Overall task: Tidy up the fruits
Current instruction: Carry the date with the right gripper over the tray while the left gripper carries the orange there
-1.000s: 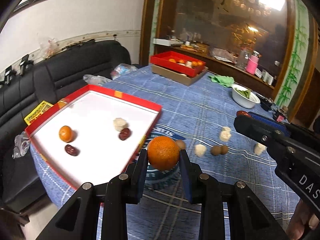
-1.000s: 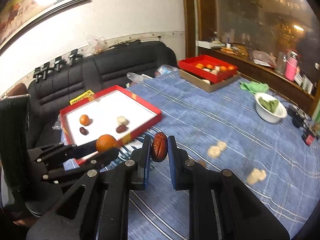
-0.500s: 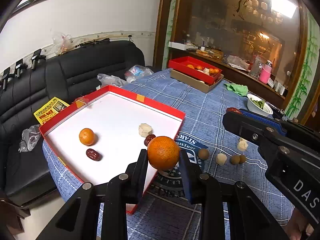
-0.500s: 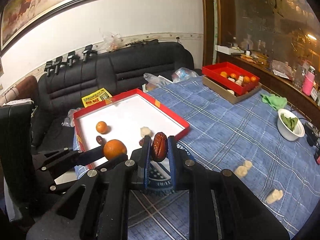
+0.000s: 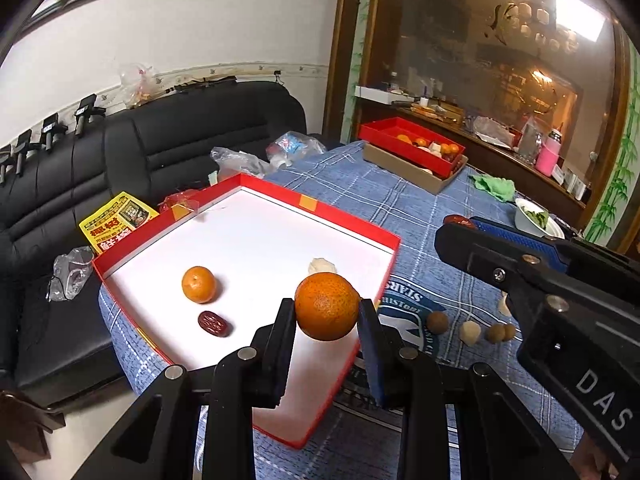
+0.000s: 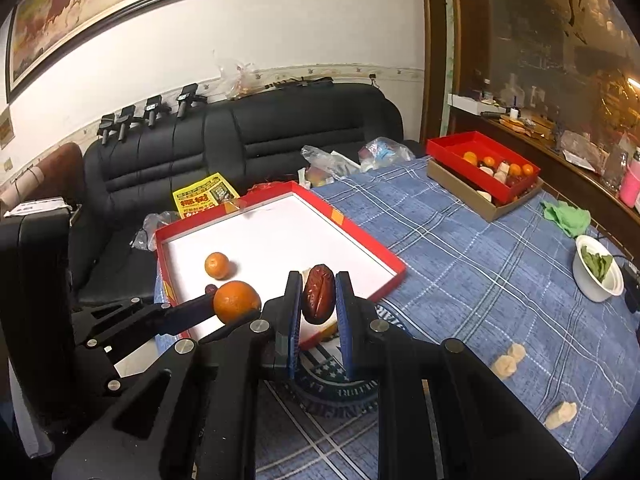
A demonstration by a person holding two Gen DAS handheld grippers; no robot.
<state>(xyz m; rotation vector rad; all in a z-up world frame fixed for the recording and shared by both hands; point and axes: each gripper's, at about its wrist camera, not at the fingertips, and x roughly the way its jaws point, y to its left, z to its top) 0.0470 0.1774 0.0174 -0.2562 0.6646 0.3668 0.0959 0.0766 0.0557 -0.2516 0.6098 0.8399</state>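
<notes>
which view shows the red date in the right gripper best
The right wrist view: the red date sits centred and close, clamped upright in the right gripper. In the left wrist view only the date's tip peeks above the side-on gripper.

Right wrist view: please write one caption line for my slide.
Right gripper holds a red date above the red tray, beside the left gripper's orange.

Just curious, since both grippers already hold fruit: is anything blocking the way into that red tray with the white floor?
Nothing visible blocks it. The left gripper holds the held tangerine and the right gripper the held date, both by the red tray. It is open-topped with a low rim and wide bare floor.
</notes>
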